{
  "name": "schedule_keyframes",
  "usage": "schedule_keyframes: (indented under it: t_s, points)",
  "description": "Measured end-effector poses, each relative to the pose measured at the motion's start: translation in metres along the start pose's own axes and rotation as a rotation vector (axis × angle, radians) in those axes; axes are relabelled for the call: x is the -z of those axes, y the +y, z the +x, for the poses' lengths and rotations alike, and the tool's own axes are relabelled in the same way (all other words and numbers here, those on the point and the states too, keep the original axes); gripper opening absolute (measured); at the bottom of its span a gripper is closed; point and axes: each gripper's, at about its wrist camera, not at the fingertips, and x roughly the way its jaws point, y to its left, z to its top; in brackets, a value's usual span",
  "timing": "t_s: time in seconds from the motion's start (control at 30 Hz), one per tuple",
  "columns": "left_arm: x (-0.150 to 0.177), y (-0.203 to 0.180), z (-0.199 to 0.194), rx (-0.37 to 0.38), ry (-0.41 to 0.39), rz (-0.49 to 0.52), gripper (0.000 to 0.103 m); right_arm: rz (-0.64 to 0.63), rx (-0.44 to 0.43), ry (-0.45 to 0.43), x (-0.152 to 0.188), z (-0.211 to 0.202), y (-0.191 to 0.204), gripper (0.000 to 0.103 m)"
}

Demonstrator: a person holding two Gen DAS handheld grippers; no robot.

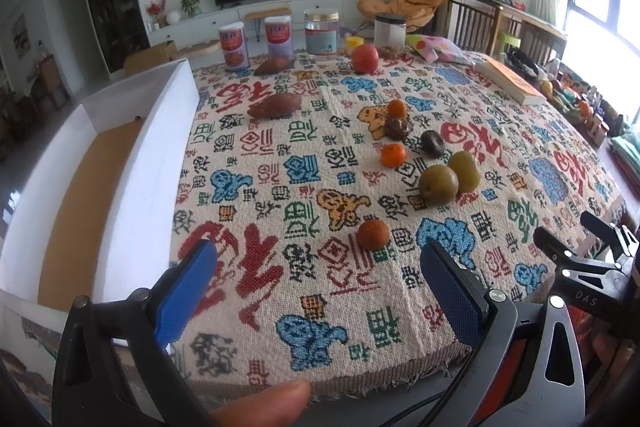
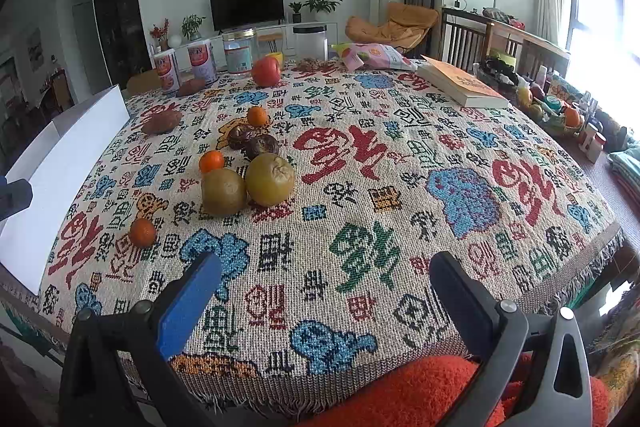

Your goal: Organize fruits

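Fruit: loose cluster mid-table [image 2: 400, 211], nearest tangerine [image 1: 373, 234] ahead of left gripper [image 1: 320, 277]. Both grippers spread, empty; right gripper [image 2: 326, 285] hovering. Advice: straddle tangerine squarely, close gently.

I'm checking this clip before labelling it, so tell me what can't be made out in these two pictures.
- White box: in the left wrist view its near end is hidden by the left gripper; in the right wrist view the frame edge cuts it off.
- Tin labels: too small to read in both views.
- Basket at the table's right edge: contents too small and overexposed.
- Right gripper: open, holding nothing.
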Motion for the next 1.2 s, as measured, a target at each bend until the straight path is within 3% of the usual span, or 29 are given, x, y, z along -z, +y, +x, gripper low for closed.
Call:
schedule_keyframes:
  t_s: [0.17,0.5,0.7,0.9,1.1,1.2]
  points:
    - [0.021,-0.013,0.033,0.043,0.098,0.03,0.102,-0.004,0.004,0.02,0.002,0.004,0.002,0.103]
    - [0.06,-0.066,0.076,0.008,0.158,0.159,0.102,0.028,-0.007,0.063,0.004,0.014,-0.005,0.103]
    - [0.062,-0.053,0.091,0.082,0.194,0.064,0.103,0.009,-0.002,0.079,0.004,0.017,-0.001,0.103]
    - [0.06,-0.051,0.093,0.063,0.186,0.05,0.103,0.072,-0.042,0.154,-0.013,0.033,-0.008,0.103]
    - [0.055,-0.05,0.098,0.065,0.212,0.046,0.103,0.054,0.072,0.225,-0.023,0.066,-0.009,0.103]
    - [0.056,-0.05,0.098,0.061,0.198,0.037,0.103,0.052,0.059,0.294,-0.009,0.076,-0.011,0.103]
